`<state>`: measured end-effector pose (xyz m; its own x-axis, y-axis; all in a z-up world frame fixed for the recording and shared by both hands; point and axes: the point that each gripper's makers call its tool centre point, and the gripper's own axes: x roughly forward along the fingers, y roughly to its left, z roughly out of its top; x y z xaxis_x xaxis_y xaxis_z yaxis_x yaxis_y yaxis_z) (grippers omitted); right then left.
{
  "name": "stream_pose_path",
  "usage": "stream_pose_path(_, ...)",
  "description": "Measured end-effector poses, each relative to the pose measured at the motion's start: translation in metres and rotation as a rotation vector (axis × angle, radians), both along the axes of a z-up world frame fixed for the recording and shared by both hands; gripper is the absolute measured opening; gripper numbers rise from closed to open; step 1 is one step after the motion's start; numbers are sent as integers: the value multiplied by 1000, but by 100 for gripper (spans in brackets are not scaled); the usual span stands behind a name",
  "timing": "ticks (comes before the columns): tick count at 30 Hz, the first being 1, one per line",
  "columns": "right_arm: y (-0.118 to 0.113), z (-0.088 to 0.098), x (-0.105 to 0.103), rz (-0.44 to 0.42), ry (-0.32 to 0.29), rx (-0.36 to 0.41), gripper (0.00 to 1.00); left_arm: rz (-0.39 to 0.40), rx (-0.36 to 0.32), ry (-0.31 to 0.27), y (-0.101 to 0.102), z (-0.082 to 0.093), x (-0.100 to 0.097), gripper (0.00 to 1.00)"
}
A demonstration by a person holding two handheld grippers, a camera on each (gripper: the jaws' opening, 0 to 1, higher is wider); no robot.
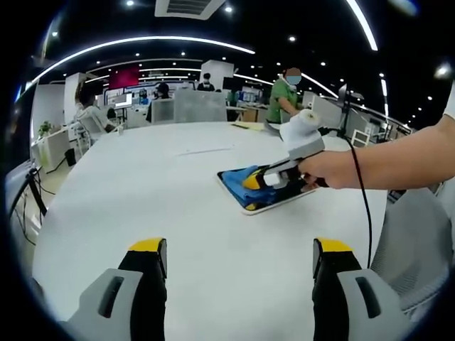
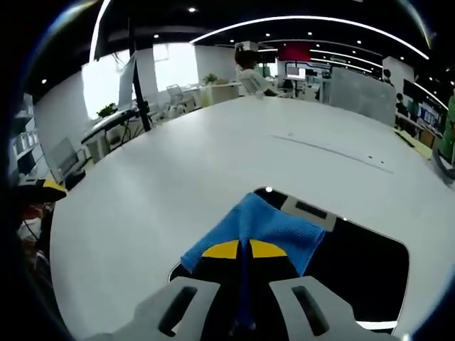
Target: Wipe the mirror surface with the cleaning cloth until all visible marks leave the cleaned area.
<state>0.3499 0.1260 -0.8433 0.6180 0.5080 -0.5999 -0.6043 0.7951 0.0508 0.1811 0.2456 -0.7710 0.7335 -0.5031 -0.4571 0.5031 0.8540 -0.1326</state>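
In the left gripper view, the left gripper (image 1: 240, 257) rises from the bottom of the frame with its two yellow-tipped jaws spread wide apart and nothing between them, hanging over the bare white table (image 1: 142, 192). Right of centre in that view lies the mirror (image 1: 264, 192), a flat rectangle with a pale rim resting on the table, and the blue cloth (image 1: 250, 186) sits on top of it. The right gripper (image 1: 264, 179) comes in from the right edge, held by a person's hand (image 1: 330, 169) with a bare forearm behind it and a black cable hanging down from it; its tips are down on the cloth over the mirror. In the right gripper view, the right gripper (image 2: 245, 250) fills the bottom centre, its yellow-tipped jaws pressed together and pinching the cloth (image 2: 264, 229), which bunches up just beyond the tips. The mirror (image 2: 370, 273) spreads dark and reflective under and to the right of the cloth, with a white rim along its upper edge. Beyond the table, in the upper part of both frames, are desks, screens, chairs and several people in an open office under strips of ceiling light.
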Motion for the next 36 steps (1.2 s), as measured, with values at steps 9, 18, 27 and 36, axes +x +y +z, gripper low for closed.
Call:
stream_pose_path(9, 0, 1, 0, -4, 2, 17, 0, 0, 0, -1, 1, 1, 1, 84)
stream_pose_path(18, 2, 0, -7, 3, 14, 28, 0, 0, -1, -2, 0, 0, 1, 84)
stream_pose_path(27, 3, 0, -12, 6, 15, 31, 0, 0, -1, -5, 0, 2, 1, 84)
stream_pose_path(36, 3, 0, -20, 15, 20, 33, 0, 3, 1, -11, 1, 4, 1, 84)
